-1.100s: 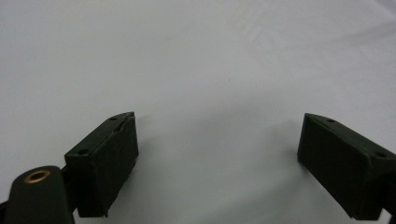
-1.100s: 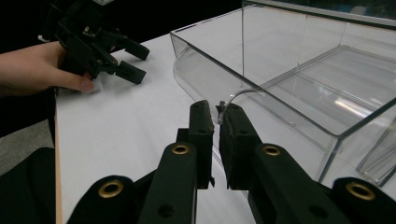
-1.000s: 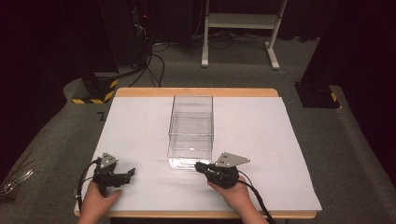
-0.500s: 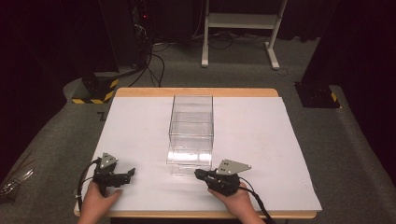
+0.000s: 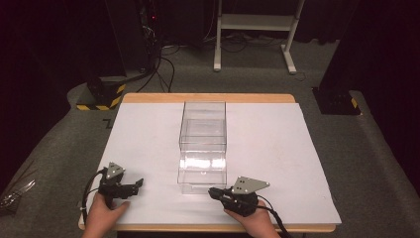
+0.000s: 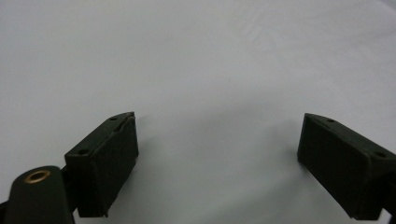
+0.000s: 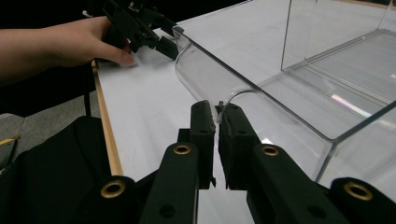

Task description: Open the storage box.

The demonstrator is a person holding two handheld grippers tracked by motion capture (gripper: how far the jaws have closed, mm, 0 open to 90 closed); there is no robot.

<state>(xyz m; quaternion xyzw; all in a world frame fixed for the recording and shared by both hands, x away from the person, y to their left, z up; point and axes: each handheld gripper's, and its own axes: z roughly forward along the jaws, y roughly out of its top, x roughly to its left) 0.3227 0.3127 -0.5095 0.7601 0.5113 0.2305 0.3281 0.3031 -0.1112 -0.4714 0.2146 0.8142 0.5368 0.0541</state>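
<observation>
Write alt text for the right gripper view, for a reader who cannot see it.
The right gripper has its two black jaws shut on the small handle at the front of a clear plastic drawer on a white table. Farther off, the person's other hand holds the left gripper.

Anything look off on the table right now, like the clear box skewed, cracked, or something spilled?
Nothing stands out. The clear box sits squarely on the white table cover, with no spill or visible damage. The right gripper is shut on the small handle at its near wall; the left gripper rests open on bare cover.
</observation>
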